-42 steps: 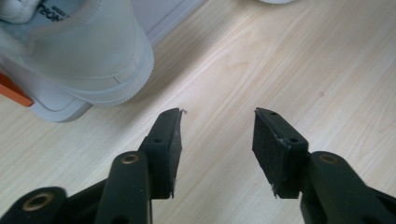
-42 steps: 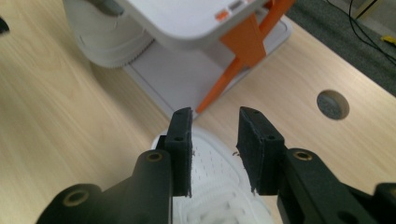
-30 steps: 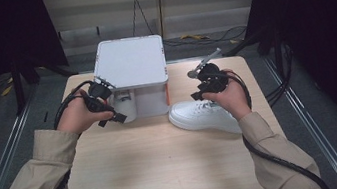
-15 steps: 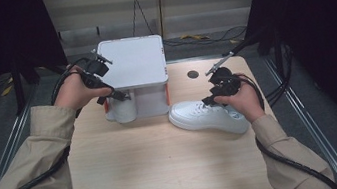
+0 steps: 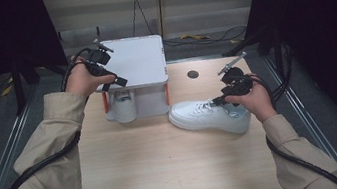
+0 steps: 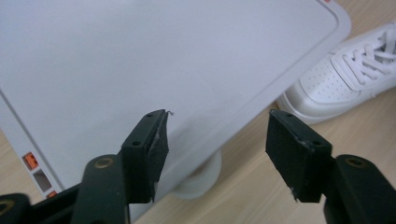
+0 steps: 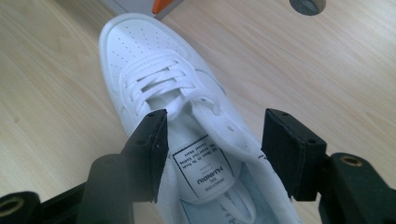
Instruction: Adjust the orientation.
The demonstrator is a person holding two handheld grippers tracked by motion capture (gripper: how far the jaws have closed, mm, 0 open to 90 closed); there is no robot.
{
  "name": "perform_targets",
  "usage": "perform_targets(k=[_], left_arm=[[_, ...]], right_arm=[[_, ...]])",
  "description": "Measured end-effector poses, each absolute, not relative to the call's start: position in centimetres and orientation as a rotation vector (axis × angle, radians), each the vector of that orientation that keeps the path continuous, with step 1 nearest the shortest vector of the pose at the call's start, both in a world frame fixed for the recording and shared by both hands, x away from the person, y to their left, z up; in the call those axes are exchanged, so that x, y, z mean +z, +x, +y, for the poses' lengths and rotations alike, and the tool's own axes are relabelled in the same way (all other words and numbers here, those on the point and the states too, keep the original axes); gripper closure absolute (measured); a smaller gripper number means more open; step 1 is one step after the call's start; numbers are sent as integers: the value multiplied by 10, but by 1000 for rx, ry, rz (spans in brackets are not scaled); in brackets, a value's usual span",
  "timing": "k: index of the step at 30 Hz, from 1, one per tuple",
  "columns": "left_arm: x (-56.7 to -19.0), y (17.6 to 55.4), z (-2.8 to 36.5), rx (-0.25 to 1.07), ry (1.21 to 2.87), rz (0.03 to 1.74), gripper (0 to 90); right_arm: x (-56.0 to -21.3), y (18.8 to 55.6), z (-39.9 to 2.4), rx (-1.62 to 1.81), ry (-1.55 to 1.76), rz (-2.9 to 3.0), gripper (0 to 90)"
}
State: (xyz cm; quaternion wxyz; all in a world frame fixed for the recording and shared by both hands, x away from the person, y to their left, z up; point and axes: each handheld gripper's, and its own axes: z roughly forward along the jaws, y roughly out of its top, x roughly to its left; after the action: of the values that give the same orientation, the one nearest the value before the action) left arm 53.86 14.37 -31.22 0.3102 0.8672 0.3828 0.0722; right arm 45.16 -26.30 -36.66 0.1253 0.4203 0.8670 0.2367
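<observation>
A white low-top sneaker (image 5: 210, 116) with white laces, a perforated toe and a printed label on its tongue lies on the wooden table (image 5: 168, 170), toe toward 10 o'clock, just right of the white shelf (image 5: 134, 61). The right gripper (image 5: 222, 97) hangs over its tongue, jaws spread and just opening, gripping nothing. The left gripper (image 5: 119, 81) hovers over the shelf top, jaws apart, just narrowing, empty

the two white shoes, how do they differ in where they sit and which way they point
The sneaker on the open table lies out in full view, lengthwise across the wood, toe toward the rack. The shoe under the rack is tucked beneath its grey top, half hidden, one end facing the person. Both are white and rest on their soles.
</observation>
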Motion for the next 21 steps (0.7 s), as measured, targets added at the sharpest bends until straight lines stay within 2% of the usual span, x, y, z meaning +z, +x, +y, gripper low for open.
perform_targets(k=[13,16,21], left_arm=[[-325,546,149,243,2242,1090,539],[-326,545,149,220,2230,1092,573],[-326,543,148,184,2211,1107,686]], right_arm=[[-370,448,-278,635,1215,2531,394],[-372,448,-282,618,1230,2534,403],[-374,450,-290,602,1256,2526,410]])
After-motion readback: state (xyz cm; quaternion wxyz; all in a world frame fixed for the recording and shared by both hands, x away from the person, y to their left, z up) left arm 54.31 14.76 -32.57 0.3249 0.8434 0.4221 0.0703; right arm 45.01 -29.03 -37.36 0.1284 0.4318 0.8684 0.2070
